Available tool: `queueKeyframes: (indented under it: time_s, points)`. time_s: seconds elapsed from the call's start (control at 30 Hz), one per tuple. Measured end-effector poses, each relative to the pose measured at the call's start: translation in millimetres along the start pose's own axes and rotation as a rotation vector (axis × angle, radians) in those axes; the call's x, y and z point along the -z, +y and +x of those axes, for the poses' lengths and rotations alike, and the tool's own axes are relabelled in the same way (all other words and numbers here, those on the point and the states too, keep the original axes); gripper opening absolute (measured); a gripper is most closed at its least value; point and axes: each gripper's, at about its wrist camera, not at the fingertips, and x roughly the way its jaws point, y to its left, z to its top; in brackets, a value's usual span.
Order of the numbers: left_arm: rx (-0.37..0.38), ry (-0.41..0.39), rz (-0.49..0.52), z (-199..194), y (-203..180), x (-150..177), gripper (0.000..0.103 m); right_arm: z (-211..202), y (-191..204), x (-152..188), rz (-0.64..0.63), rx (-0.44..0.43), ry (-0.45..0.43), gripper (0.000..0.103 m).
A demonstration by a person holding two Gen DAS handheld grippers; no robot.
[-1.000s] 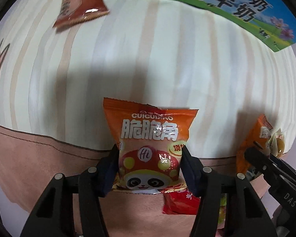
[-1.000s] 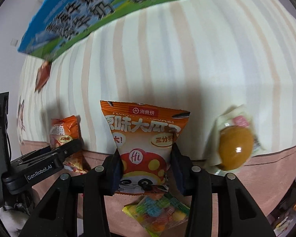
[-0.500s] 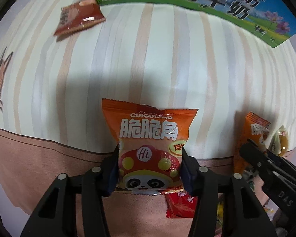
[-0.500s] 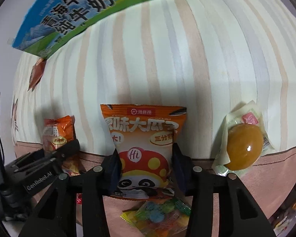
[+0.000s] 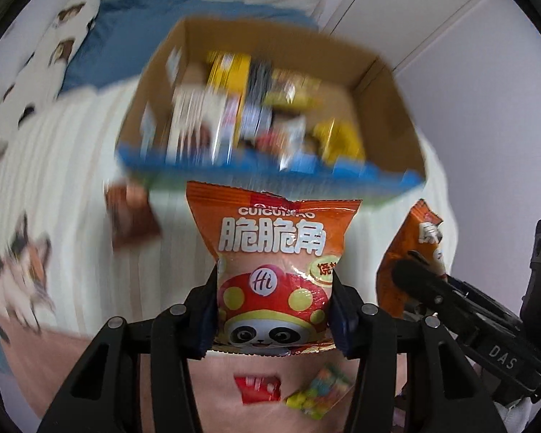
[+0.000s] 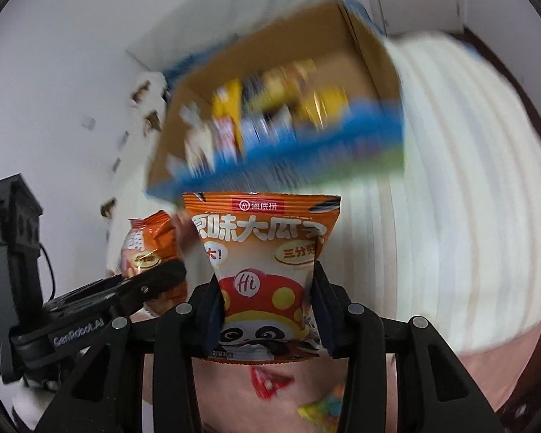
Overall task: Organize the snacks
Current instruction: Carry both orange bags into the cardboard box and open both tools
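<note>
Striped bedding (image 5: 90,245) carries the cardboard box (image 5: 270,54), upper centre. Left claw (image 5: 274,310) clamps an orange crisp packet (image 5: 274,252); right claw (image 6: 268,310) clamps an orange melon-seed packet (image 6: 263,249) (both upright, long axes vertical). Step: transfer. Next: carry over box, release.

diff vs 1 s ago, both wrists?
Both grippers rose, each lifting its orange panda snack packet (left, right) off the striped bedspread; the open cardboard box of snacks came into view ahead. Jaws closed slightly further. Unchanged: the red packet remains on the bed.
</note>
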Motion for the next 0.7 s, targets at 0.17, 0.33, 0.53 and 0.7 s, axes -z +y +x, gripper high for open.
queueKeyframes:
  time_s: [0.17,0.33,0.53,0.7]
  points:
    - [-0.026,-0.017,0.006,-10.5,8.7,-76.7,0.048,-6.0,5.5,-77.1,-0.029,0.032,-0.047,0.045]
    - [-0.096,-0.008,-0.006,10.8,25.3,-151.7,0.048,18.2,2.2,-151.4,-0.048,0.131,-0.06,0.045]
    - [-0.169,0.081,-0.018,59.3,48.3,-210.6,0.048,61.7,-12.5,-211.8,-0.021,0.217,-0.005,0.045]
    - [-0.234,0.149,-0.024,98.7,65.5,-237.9,0.048,109.0,-15.4,-229.6,-0.017,0.265,0.04,0.045]
